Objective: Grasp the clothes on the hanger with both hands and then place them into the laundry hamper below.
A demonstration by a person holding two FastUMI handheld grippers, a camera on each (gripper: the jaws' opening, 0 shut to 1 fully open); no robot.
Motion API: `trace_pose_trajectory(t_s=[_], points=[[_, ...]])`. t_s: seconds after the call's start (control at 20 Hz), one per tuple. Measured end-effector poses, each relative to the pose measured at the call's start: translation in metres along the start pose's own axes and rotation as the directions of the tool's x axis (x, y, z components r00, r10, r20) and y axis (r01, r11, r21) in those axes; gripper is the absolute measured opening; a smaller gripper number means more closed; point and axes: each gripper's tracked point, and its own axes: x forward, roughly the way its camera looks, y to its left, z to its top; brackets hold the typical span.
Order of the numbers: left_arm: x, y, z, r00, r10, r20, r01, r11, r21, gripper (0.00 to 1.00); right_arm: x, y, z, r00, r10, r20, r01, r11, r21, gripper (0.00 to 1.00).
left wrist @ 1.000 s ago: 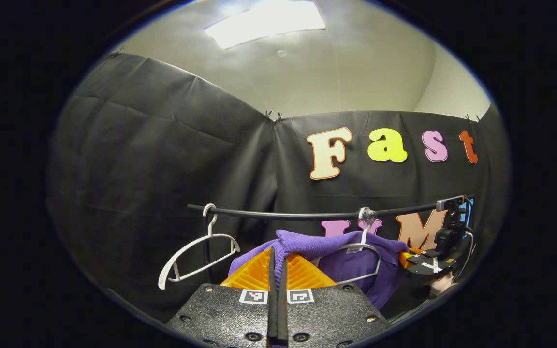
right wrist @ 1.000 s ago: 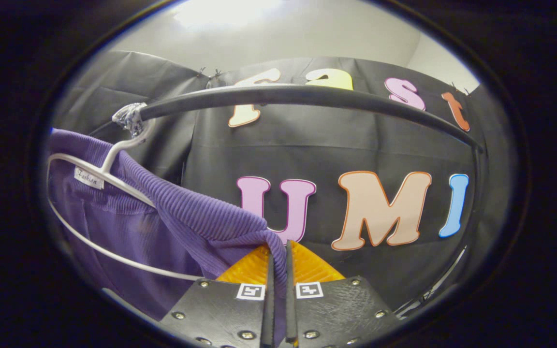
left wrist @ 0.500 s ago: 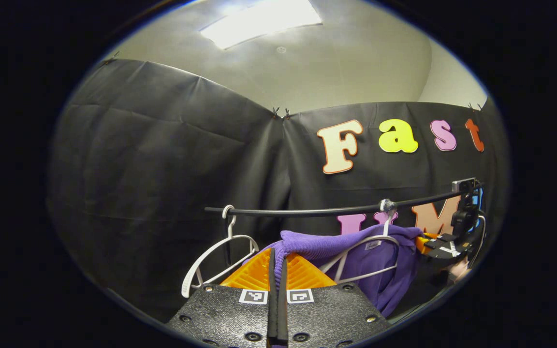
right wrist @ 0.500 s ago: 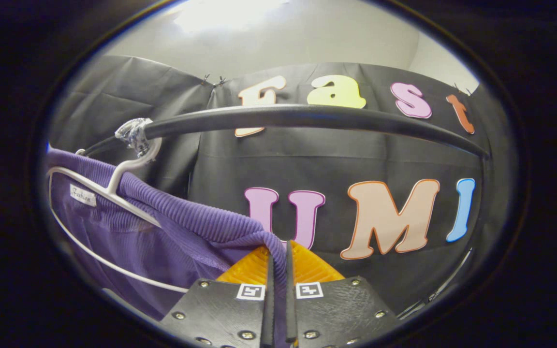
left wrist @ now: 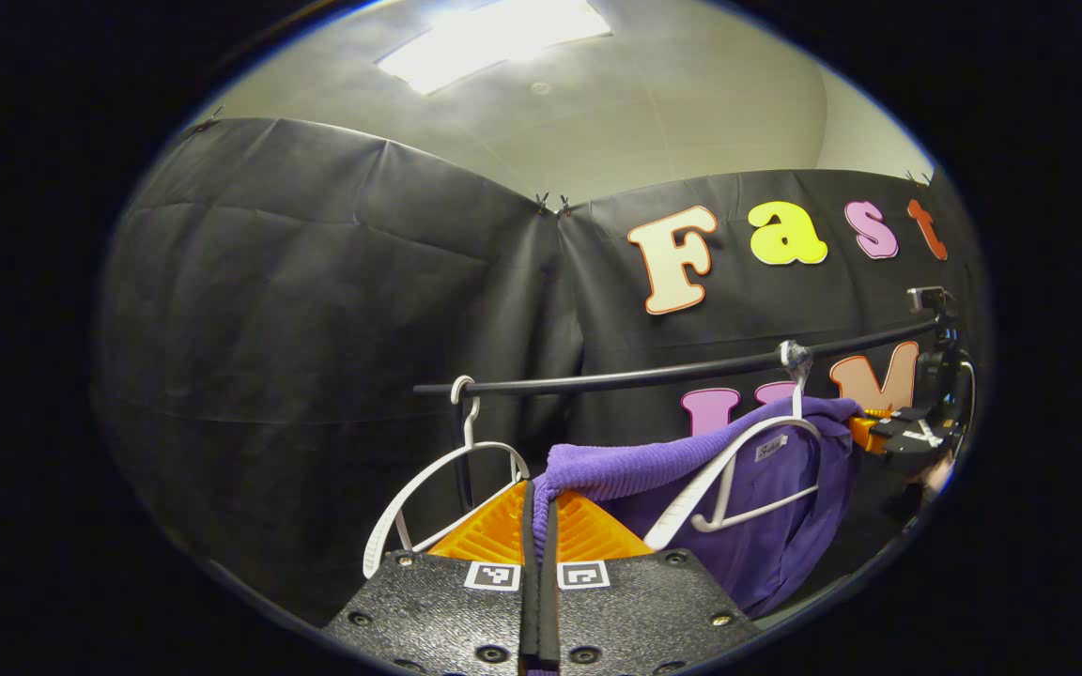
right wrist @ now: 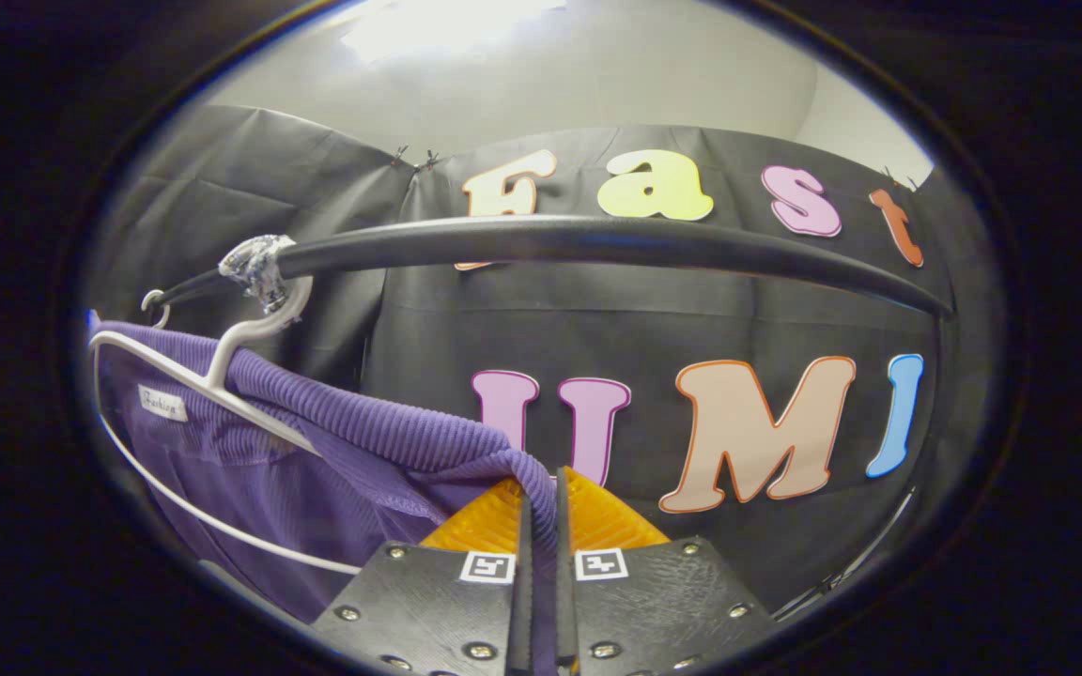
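In the left gripper view an empty white hanger (left wrist: 447, 479) hangs at the left of the black rail (left wrist: 654, 376), and the left gripper (left wrist: 539, 512) has its fingers clamped together on the purple garment (left wrist: 766, 507). The garment drapes from a second white hanger (left wrist: 738, 469) farther right. At the right, the right gripper (right wrist: 541, 498) pinches the garment's other ribbed edge between closed fingers.

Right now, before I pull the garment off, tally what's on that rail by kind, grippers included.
Rails: 1, the black rail
White hangers: 2, an empty hanger and the hanger in the purple garment
Purple garments: 1
Grippers: 2, left gripper and right gripper, each shut on the garment
Total: 6
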Motion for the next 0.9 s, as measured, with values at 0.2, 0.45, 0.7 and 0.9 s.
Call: trace_pose_trajectory(t_s=[0.2,0.45,0.7,0.9], points=[[0.014,-0.007,-0.014,0.999,-0.035,0.000,0.035,0.998,-0.044,0.00,0.011,-0.008,-0.004,1.000,-0.023,-0.004,0.022,1.000,-0.018,0.09],[0.021,-0.020,-0.030,0.996,-0.083,0.012,0.083,0.993,-0.085,0.00,0.021,-0.022,-0.010,0.998,-0.059,-0.018,0.059,0.998,-0.036,0.09],[0.022,-0.036,-0.050,0.995,-0.104,-0.002,0.103,0.989,-0.109,0.00,0.030,-0.037,-0.016,0.995,-0.100,-0.024,0.099,0.993,-0.061,0.09],[0.020,-0.047,-0.058,0.993,-0.118,-0.003,0.116,0.981,-0.154,0.00,0.036,-0.048,-0.022,0.991,-0.134,-0.027,0.131,0.989,-0.075,0.09]])
